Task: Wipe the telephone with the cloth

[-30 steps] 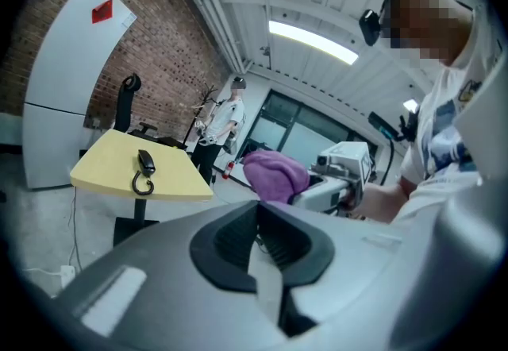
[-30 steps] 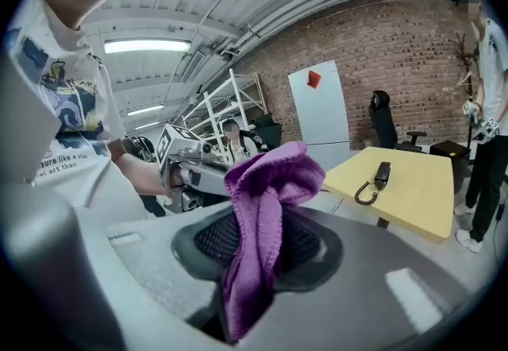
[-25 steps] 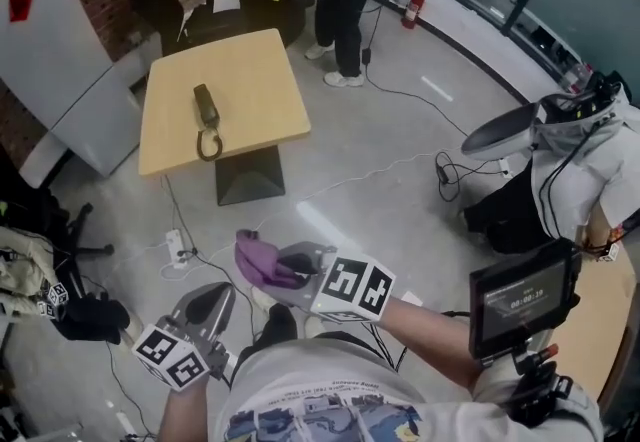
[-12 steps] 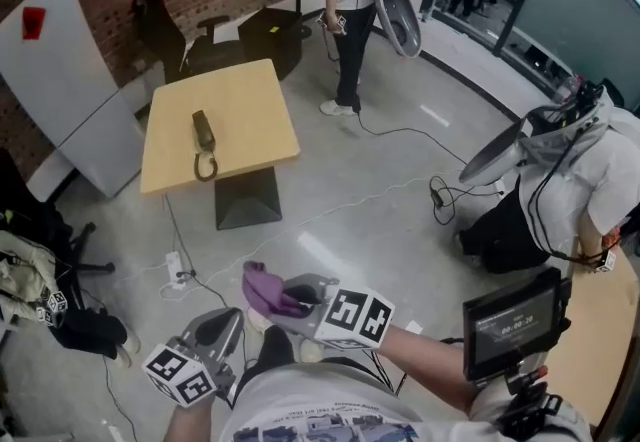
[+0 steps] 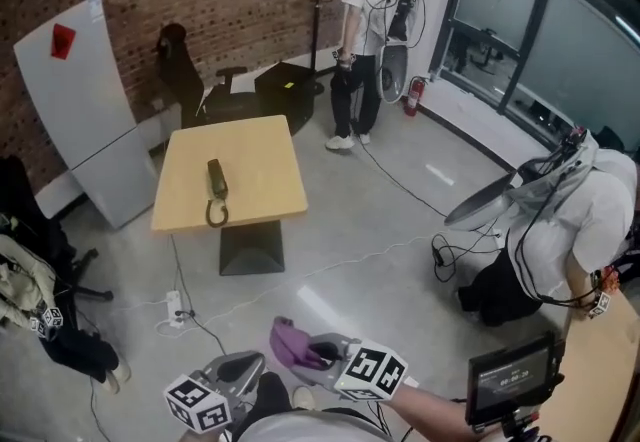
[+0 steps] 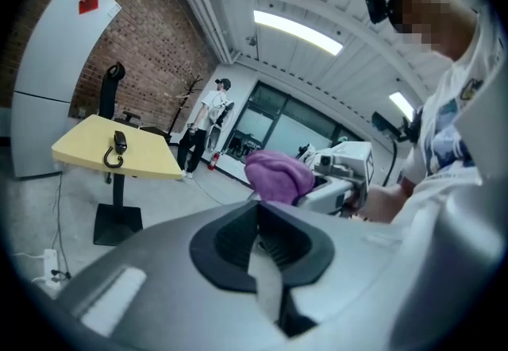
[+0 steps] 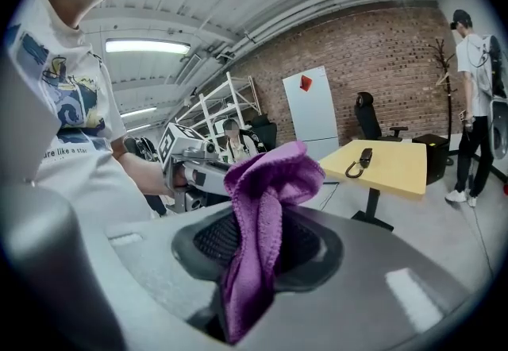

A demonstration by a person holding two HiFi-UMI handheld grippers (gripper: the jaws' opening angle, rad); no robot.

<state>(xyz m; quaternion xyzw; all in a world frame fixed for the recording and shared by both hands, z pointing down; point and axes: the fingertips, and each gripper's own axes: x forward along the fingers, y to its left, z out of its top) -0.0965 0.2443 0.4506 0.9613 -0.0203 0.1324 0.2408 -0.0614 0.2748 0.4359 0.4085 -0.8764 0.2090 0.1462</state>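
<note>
Your right gripper [image 5: 314, 350] is clamped on the cloth [image 5: 288, 340]; your left gripper [image 5: 255, 362] is closed on nothing. The phone [image 5: 216, 179] lies on the table [image 5: 268, 165] at 11 o'clock, well apart from both. No wiping is done yet, so you need to close in first.

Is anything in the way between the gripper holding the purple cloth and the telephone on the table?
Nothing visible blocks it. Between the right gripper, shut on the cloth, and the table there is bare floor, with only a thin cable lying flat across it. The telephone lies alone on the tabletop.
</note>
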